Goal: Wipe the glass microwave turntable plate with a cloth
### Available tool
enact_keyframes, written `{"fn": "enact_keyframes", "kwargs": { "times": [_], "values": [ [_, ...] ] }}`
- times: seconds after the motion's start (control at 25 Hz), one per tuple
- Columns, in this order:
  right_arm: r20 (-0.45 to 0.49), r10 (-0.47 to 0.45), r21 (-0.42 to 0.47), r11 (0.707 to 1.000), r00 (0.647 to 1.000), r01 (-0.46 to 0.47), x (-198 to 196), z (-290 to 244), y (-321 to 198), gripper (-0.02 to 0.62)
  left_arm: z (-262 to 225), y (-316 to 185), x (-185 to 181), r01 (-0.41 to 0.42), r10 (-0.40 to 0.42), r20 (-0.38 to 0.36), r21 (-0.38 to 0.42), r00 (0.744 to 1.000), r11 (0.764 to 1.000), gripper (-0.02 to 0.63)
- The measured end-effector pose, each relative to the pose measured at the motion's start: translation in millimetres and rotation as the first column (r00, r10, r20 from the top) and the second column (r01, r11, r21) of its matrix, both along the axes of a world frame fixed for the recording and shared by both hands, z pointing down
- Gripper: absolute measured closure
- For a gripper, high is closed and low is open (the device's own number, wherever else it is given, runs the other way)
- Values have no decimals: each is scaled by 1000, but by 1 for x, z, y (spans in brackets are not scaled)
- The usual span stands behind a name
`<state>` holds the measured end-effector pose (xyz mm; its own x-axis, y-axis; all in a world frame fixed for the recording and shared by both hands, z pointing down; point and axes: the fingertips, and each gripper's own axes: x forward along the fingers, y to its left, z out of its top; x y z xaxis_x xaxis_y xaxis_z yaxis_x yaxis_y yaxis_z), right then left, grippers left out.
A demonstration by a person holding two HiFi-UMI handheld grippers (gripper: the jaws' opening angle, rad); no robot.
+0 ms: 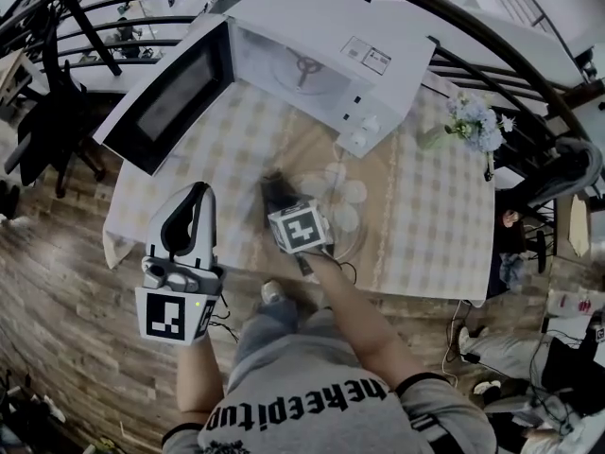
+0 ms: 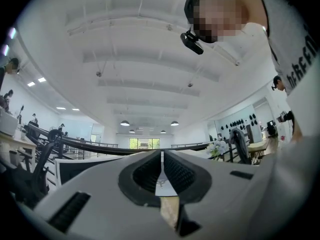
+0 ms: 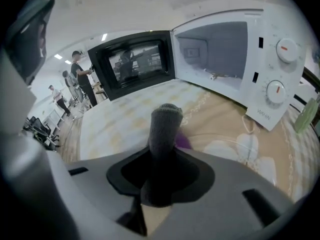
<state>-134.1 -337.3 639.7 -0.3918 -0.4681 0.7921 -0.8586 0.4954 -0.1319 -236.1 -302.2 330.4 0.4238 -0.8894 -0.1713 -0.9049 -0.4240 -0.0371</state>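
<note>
Open-plan lab hall with a staged kitchen table, not a home

Ahead of the left gripper (image 2: 161, 156), a high white ceiling (image 2: 150, 49) with beams and round lamps (image 2: 125, 123) runs to far windows (image 2: 142, 143). A dark railing (image 2: 103, 149) crosses beyond its jaws, and an office chair (image 2: 237, 141) stands to their right. Left of the right gripper (image 3: 162, 129), past the open microwave (image 3: 225, 59), people (image 3: 80, 76) stand about on an open floor. In the head view the domestic part is one table only — a checked tablecloth (image 1: 425, 225) and flowers (image 1: 477, 126) right of that gripper, set on wood flooring (image 1: 66, 282) with loose cables (image 1: 461, 318).
</note>
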Motion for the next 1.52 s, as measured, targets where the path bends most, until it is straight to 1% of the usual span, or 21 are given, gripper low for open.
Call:
{"fn": "enact_keyframes", "kwargs": {
  "times": [0.12, 0.32, 0.56, 0.84, 0.96, 1.12, 1.2, 1.28, 1.36, 1.52],
  "values": [
    [4, 26, -2, 1000, 1000, -26, 15, 3, -5, 480, 1, -3, 3, -9, 9, 2, -1, 1000, 1000, 588],
    [-21, 111, 1, 994, 994, -111, 61, 6, -16, 480, 2, -5, 9, -19, 19, 0, -6, 1000, 1000, 588],
    [-22, 230, -1, 973, 973, -230, 118, 6, -23, 482, 2, -9, 18, -35, 35, -3, -8, 999, 999, 588],
    [-41, 317, 11, 948, 948, -317, 171, 7, -21, 480, 2, -12, 29, -52, 52, -1, -7, 999, 999, 588],
    [-43, 340, 14, 940, 939, -340, 184, 7, -20, 480, 2, -12, 31, -54, 54, -2, -6, 999, 999, 588],
    [-42, 352, 13, 936, 935, -352, 182, 4, -19, 482, -3, -11, 33, -65, 66, -20, 9, 998, 998, 588],
    [-23, 340, 16, 941, 940, -339, 171, -2, -11, 482, 0, -11, 31, -57, 57, -7, 1, 998, 998, 588],
    [15, 299, 17, 954, 954, -299, 148, -8, 0, 482, 2, -11, 29, -49, 49, -3, -2, 999, 999, 588],
    [65, 243, 5, 970, 968, -244, 116, -13, 13, 482, 1, -11, 29, -45, 45, -8, -3, 999, 999, 588],
    [141, 104, -31, 994, 985, -101, 46, -19, 39, 482, 0, -11, 30, -41, 41, -10, -2, 999, 999, 588]
  ]
}}
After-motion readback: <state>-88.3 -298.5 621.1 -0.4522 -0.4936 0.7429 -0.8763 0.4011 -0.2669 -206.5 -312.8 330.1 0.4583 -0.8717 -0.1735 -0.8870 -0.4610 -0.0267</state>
